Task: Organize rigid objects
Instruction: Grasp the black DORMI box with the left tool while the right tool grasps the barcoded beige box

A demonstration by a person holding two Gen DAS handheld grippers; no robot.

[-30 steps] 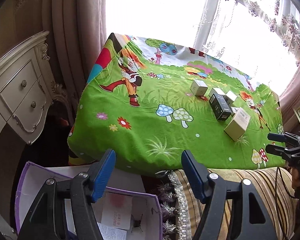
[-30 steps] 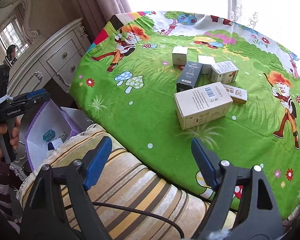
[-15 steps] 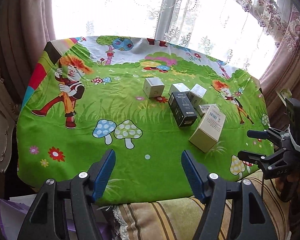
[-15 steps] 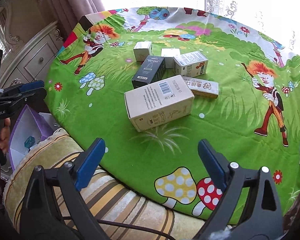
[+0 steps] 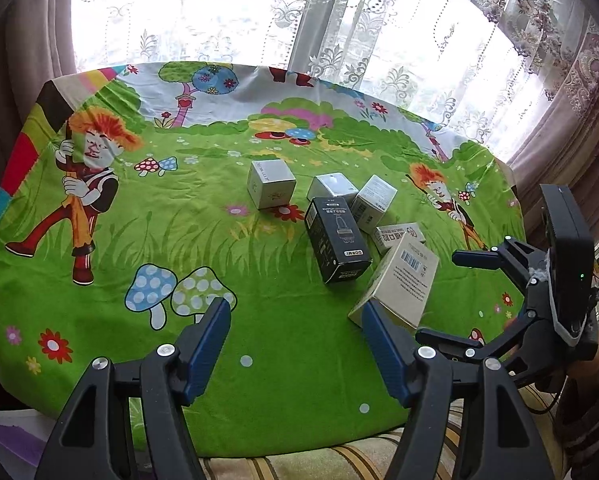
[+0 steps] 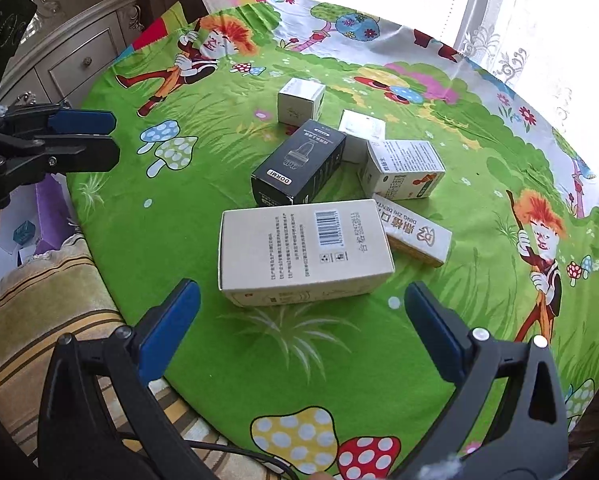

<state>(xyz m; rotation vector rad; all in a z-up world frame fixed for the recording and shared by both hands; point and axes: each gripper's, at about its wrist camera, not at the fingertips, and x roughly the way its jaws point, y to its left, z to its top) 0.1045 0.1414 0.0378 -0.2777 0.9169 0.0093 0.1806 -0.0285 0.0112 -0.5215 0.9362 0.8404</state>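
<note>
Several small boxes lie in a cluster on a green cartoon tablecloth [image 5: 139,240]. A large beige box [image 6: 303,250] with a barcode lies nearest, just beyond my right gripper [image 6: 299,320], which is open and empty. Behind it are a black box [image 6: 299,168], a small white cube box [image 6: 300,101], a white box with red print [image 6: 403,168], a long toothpaste-style box [image 6: 415,234] and another white box [image 6: 361,128]. My left gripper [image 5: 295,320] is open and empty over the cloth's near edge, left of the beige box [image 5: 399,284] and in front of the black box [image 5: 337,238].
A striped cushion [image 6: 39,292] lies along the table's near edge. A purple-edged open box [image 6: 31,220] sits on the floor at left, beside a white drawer cabinet [image 6: 75,60]. Lace curtains [image 5: 339,20] hang behind the table.
Both grippers have moved forward toward the boxes; the beige box looms larger in the right view. The left view has swung right, away from the cabinet and purple box.
</note>
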